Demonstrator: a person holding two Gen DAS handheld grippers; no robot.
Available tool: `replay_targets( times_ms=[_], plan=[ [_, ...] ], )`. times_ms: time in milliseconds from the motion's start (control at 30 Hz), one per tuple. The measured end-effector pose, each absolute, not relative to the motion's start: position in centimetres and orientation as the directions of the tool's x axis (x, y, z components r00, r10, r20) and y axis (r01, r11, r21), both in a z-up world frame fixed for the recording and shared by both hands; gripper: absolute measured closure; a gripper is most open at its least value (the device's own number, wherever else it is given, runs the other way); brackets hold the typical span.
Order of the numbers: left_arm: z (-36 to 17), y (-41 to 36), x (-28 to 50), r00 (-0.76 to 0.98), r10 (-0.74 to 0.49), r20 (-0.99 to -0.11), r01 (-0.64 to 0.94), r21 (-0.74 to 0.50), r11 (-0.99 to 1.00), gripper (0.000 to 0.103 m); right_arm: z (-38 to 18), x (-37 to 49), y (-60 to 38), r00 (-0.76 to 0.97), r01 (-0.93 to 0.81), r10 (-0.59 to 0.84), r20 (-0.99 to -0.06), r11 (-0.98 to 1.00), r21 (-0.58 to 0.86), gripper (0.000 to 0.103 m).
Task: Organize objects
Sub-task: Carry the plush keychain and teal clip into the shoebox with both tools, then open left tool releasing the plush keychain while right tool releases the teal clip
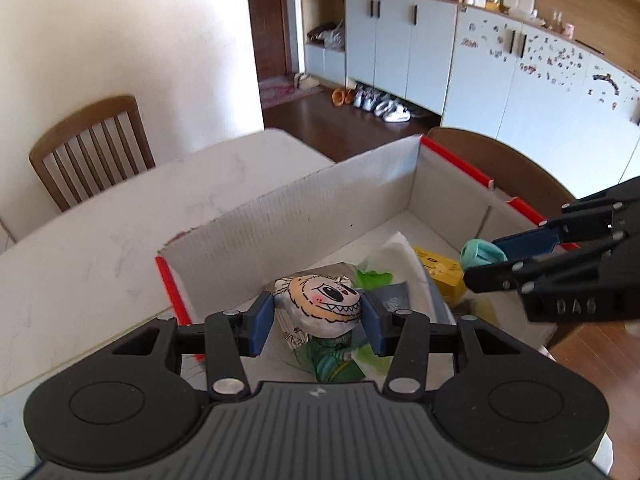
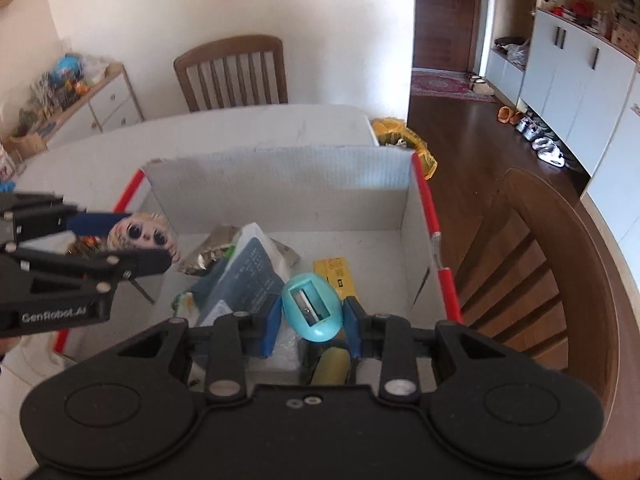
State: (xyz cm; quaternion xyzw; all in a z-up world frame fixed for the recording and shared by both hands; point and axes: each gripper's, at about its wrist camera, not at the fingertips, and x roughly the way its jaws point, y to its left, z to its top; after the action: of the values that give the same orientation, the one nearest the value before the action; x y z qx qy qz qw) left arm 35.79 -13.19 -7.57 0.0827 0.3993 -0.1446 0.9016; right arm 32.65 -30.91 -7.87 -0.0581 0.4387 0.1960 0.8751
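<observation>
My left gripper (image 1: 318, 322) is shut on a round painted cartoon-face toy (image 1: 320, 304), held over the near left part of an open white cardboard box (image 1: 304, 216) with red edges. From the right wrist view that gripper (image 2: 132, 240) and the face toy (image 2: 148, 234) hang over the box's left side. My right gripper (image 2: 312, 326) is shut on a teal egg-shaped pencil sharpener (image 2: 312, 308), blade slot facing the camera, above the box's near right part. From the left wrist view the right gripper (image 1: 496, 258) holds the teal sharpener (image 1: 480, 252) at the right.
Inside the box (image 2: 280, 184) lie a yellow packet (image 2: 336, 276), a blue-grey booklet (image 2: 248, 276), a white wrapper (image 1: 396, 256) and foil. The box sits on a white table (image 1: 100, 240). Wooden chairs (image 2: 236, 72) (image 2: 560, 260) stand behind and to the right.
</observation>
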Motion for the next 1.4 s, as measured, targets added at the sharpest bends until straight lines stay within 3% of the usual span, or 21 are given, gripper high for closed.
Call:
replay_targets(
  times_ms=[600, 900, 1033, 1400],
  plan=[
    [-10.4, -14.6, 38.6, 0.551, -0.181, -0.815, 0.31, -0.002, 0.951, 0.055, -11.7, 35.0, -30.1, 0.456, -0.466, 0.274, -0.847, 0.884, 0.035, 0.069],
    [-10.3, -14.2, 38.4, 0.543, -0.18, -0.82, 0.278, -0.027, 0.96, 0.049, -10.2, 34.3, -31.6, 0.469, -0.461, 0.295, -0.832, 0.886, 0.054, 0.062],
    [-9.8, -14.0, 37.8, 0.553, -0.182, -0.813, 0.264, -0.036, 0.964, 0.039, -9.2, 34.0, -32.6, 0.48, -0.45, 0.322, -0.816, 0.889, 0.087, 0.059],
    [-7.4, -13.2, 35.7, 0.599, -0.18, -0.781, 0.241, -0.038, 0.97, 0.038, -6.8, 32.3, -34.1, 0.515, -0.439, 0.38, -0.768, 0.887, 0.144, 0.05]
  ],
)
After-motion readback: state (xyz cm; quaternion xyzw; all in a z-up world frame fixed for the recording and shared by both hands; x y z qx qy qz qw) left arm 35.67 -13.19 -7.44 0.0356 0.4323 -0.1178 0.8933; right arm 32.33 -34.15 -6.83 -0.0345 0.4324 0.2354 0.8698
